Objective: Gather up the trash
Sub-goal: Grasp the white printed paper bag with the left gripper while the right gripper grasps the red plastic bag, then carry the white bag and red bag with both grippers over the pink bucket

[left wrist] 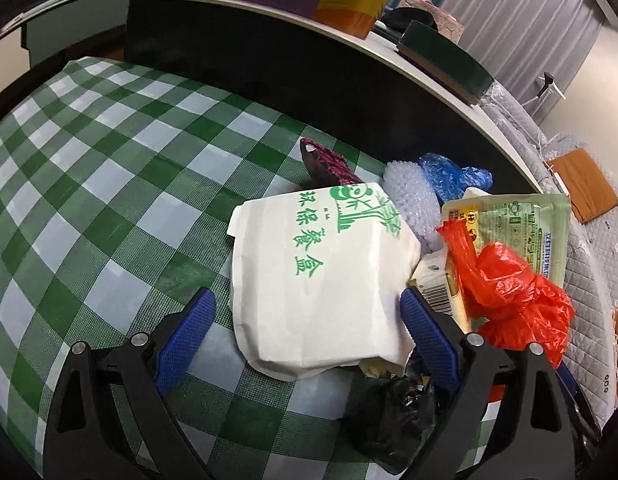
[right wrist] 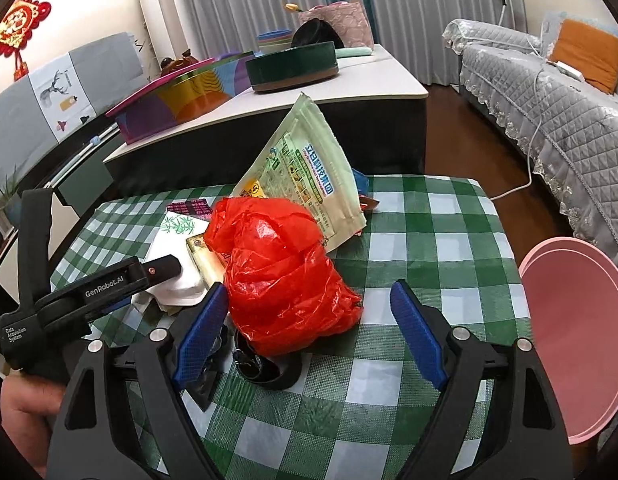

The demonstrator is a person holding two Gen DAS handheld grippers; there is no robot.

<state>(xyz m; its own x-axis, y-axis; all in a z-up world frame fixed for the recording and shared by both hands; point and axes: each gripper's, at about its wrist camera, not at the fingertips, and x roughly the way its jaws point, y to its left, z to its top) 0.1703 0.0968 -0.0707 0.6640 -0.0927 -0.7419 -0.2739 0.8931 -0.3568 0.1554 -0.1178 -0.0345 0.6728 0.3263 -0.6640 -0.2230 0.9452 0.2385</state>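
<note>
Straddling the white paper meal box (left wrist: 321, 276) on the checked tablecloth (left wrist: 109, 184), our left gripper (left wrist: 307, 306) stands spread wide. Our right gripper (right wrist: 307, 300), also spread, frames the red plastic bag (right wrist: 281, 268), pink bin (right wrist: 577, 344) at right.

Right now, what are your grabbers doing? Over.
Left gripper open around white paper box. Right gripper open around red bag. Black scrap under red bag.
</note>
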